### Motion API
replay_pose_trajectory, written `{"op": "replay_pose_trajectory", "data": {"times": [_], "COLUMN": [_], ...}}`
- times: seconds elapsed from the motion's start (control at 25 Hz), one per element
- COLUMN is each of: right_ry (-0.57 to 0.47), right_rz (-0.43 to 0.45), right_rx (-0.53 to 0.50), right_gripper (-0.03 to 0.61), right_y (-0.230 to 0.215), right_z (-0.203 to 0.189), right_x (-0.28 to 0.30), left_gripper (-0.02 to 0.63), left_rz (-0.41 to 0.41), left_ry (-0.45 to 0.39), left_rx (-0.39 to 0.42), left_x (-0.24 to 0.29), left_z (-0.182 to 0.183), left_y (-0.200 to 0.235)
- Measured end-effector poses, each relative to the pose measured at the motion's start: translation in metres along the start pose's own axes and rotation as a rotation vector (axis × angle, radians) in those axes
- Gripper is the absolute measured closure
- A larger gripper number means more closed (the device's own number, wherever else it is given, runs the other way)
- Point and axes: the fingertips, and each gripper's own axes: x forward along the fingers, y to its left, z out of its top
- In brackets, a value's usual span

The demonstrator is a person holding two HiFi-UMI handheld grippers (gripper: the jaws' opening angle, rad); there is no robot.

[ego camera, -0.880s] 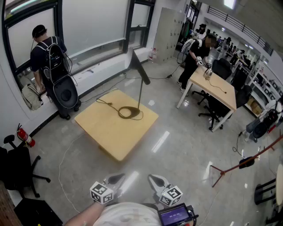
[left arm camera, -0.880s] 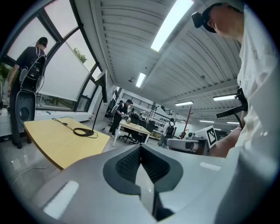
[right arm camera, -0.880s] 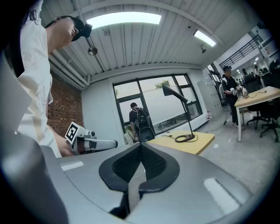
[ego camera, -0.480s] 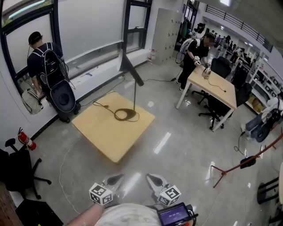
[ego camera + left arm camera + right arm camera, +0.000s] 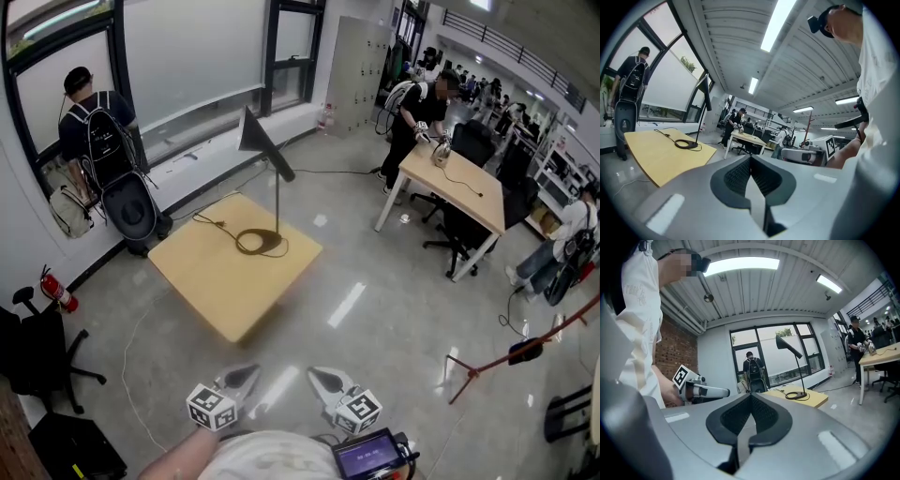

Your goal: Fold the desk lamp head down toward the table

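A black desk lamp stands on a low yellow table (image 5: 220, 286) well ahead of me. Its head (image 5: 263, 142) is raised on a thin upright stem above a round base (image 5: 261, 242), and a cord trails off the table. In the left gripper view the lamp head (image 5: 704, 92) and the table (image 5: 651, 152) lie far off to the left. The right gripper view has the lamp head (image 5: 788, 345) and the table (image 5: 808, 401) to the right. My left gripper (image 5: 242, 379) and right gripper (image 5: 329, 382) hang close to my body, both shut and empty, far from the lamp.
A person with a backpack (image 5: 97, 131) stands by the window beside a black suitcase (image 5: 129, 211). Another person works at a white desk (image 5: 457, 190) at the right. A fire extinguisher (image 5: 55, 291), a black office chair (image 5: 33, 356) and a red stand (image 5: 511, 349) sit around the floor.
The lamp and table have slid leftward in the head view as the camera turned. Both grippers stay low by my body, shut.
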Motion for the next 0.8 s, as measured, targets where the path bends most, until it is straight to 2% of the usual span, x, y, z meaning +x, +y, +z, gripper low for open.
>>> {"op": "replay_pose_trajectory", "data": {"times": [0.16,0.8], "right_ry": [0.012,0.014], "right_rz": [0.028,0.035], "right_rx": [-0.003,-0.011], "right_gripper": [0.568,0.568], "right_y": [-0.008,-0.046], "right_z": [-0.002,-0.006], "right_x": [-0.009,-0.054], "left_gripper": [0.612,0.612], "left_rz": [0.023,0.098], "left_ry": [-0.001,-0.009], "left_rx": [0.001,0.026], "left_x": [0.009,0.044], "left_z": [-0.002,-0.005], "left_y": [-0.01,-0.049]}}
